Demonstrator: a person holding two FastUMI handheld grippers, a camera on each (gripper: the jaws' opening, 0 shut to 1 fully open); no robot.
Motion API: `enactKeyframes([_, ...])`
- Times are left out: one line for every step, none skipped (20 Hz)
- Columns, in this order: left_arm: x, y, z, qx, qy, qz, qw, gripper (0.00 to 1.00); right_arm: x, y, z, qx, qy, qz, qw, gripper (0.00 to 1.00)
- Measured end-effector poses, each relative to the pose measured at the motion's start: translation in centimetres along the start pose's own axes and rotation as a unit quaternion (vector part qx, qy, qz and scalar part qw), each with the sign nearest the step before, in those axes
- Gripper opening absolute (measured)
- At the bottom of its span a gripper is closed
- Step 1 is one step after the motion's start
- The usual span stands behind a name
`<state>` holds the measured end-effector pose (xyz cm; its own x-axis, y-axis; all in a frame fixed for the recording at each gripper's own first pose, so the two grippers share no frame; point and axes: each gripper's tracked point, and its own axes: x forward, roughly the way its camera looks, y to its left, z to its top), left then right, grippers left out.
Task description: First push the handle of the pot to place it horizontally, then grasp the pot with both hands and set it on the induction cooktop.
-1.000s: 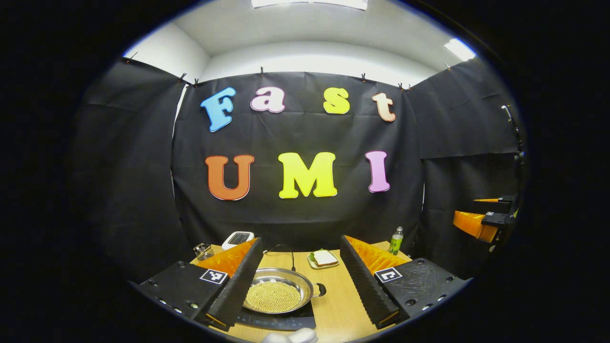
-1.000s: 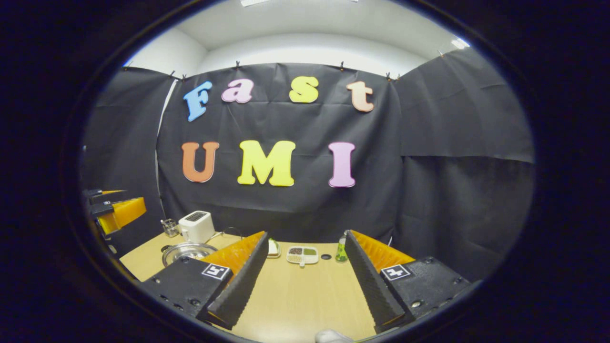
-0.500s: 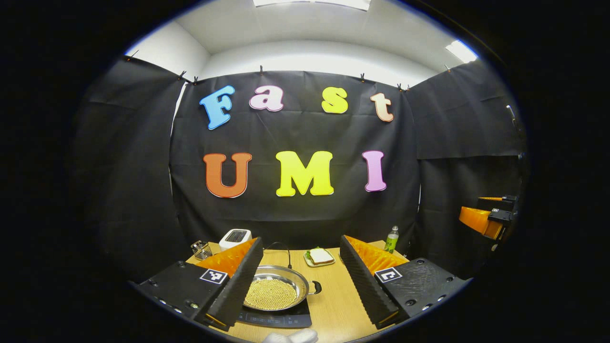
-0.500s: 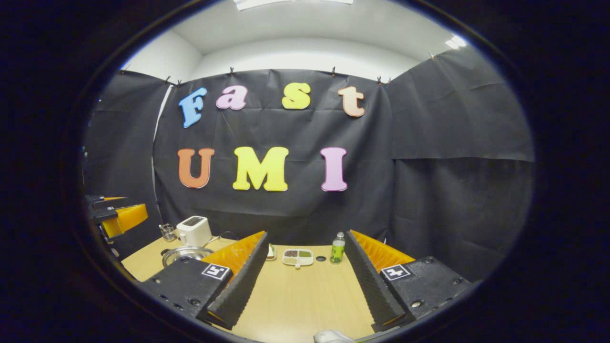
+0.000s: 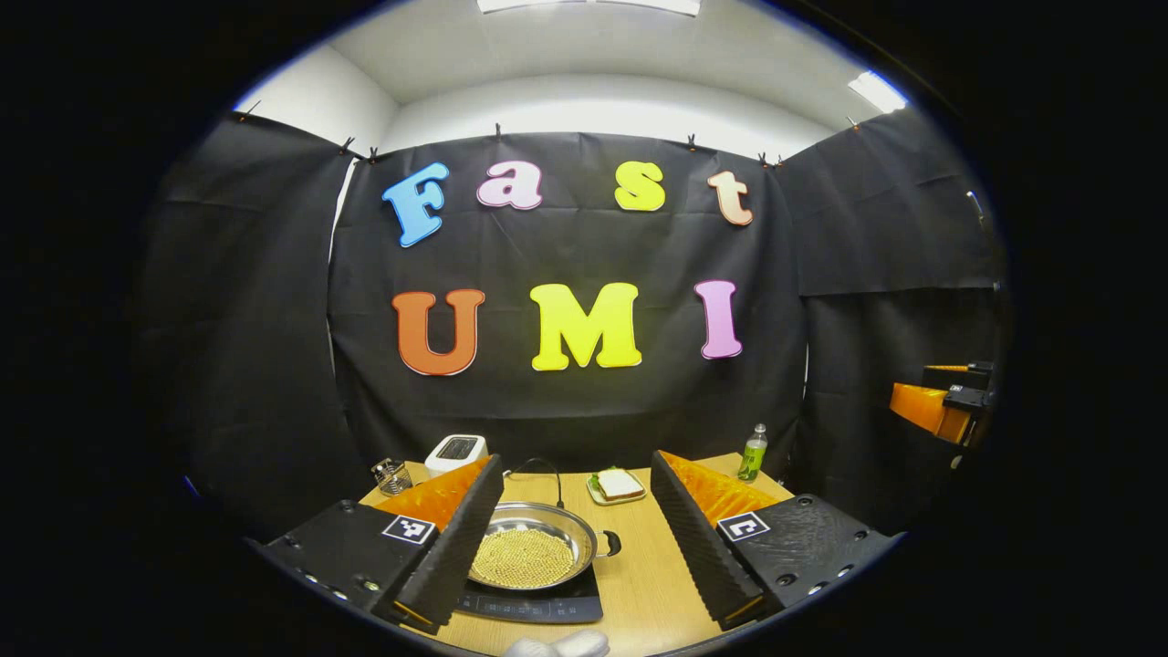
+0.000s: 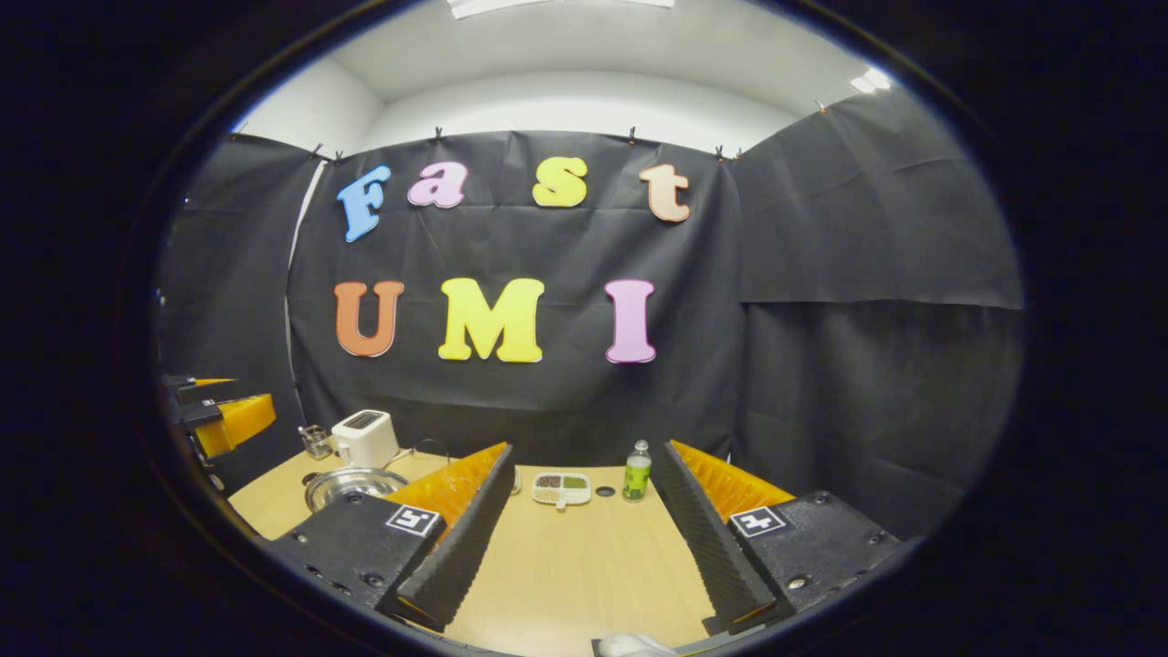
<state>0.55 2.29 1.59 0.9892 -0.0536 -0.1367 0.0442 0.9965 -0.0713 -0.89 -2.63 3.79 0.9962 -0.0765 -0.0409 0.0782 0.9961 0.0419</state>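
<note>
Pot (image 5: 529,551) already set on induction cooktop (image 5: 534,607); left gripper (image 5: 575,538) and right gripper (image 6: 584,538) both apart, holding nothing; task apparently finished.

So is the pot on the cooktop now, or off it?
On it. In the left gripper view the pot sits level on the cooktop, holding yellow beads. Both grippers are open and clear of it.

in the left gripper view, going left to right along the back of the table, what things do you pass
wire holder → toaster → plate with a sandwich → green bottle
</note>
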Motion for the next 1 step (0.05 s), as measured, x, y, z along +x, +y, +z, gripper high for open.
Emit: enactKeyframes([-0.07,0.17,-0.01,0.000,-0.001,0.002,1.000,0.96,-0.18,0.21,0.08,-0.002,0.001,0.002,1.000,1.00])
